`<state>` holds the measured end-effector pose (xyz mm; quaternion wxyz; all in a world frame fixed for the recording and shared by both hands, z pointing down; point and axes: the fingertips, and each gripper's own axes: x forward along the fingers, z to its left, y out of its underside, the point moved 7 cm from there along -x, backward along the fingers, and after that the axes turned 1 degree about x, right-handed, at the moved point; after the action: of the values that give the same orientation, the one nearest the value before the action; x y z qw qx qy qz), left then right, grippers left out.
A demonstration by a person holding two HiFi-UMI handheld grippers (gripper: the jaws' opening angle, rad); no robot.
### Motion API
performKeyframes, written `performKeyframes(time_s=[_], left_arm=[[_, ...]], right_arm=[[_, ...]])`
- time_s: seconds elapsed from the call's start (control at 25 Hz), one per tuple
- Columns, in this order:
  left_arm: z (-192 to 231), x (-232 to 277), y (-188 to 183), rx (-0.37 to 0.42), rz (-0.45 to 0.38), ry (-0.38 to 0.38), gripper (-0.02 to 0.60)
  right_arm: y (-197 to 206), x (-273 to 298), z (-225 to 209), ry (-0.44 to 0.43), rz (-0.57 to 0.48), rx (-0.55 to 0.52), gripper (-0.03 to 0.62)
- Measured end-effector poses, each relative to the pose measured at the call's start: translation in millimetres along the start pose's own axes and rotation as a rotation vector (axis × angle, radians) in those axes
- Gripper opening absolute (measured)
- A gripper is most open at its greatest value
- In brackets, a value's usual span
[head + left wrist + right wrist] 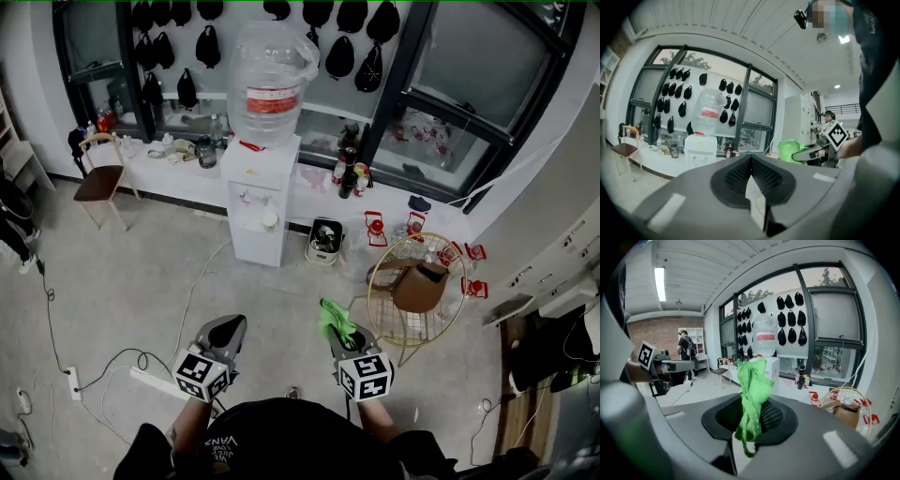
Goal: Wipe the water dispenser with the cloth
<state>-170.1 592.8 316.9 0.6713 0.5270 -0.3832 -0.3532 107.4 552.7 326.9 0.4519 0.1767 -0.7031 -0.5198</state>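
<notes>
The water dispenser (258, 202) stands upper centre of the head view, against the long bench (178, 167) under the windows, well apart from both grippers at the bottom of the frame. No wiping is under way yet.

The right gripper (339, 330) is clenched on the green cloth (333, 319). In the right gripper view only a narrow fold sits between the jaws, and most of the fabric stands loose above them. That thin hold is the first risk: rubbing against the white casing would likely drag the cloth out. The left gripper (228, 330) is closed on nothing, so it cannot catch a dropped cloth without opening first.

The floor between person and dispenser carries loose cables (192, 298) and a power strip (155, 380), low left of centre. Walking forward while looking at the target could snag a foot there.

At the dispenser itself, the large bottle (270, 82) on top makes it look top-heavy, so a hard sideways push high up might rock it. A small cup (270, 220) appears to sit in the tap recess. A careless swipe could knock it over or press a tap and spill water.
</notes>
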Motion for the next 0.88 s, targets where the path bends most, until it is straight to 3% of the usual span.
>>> performKeyframes(time_s=[0.6, 0.88], left_arm=[[-10.1, 55.7, 8.8, -0.012, 0.020, -0.117, 0.002], [9.3, 94.4, 11.7, -0.012, 0.058, -0.098, 0.002]], right_arm=[[-7.4, 42.5, -55.3, -0.144, -0.031, 0.070, 0.088], [-15.2, 84.3, -74.5, -0.156, -0.029, 0.106, 0.088]])
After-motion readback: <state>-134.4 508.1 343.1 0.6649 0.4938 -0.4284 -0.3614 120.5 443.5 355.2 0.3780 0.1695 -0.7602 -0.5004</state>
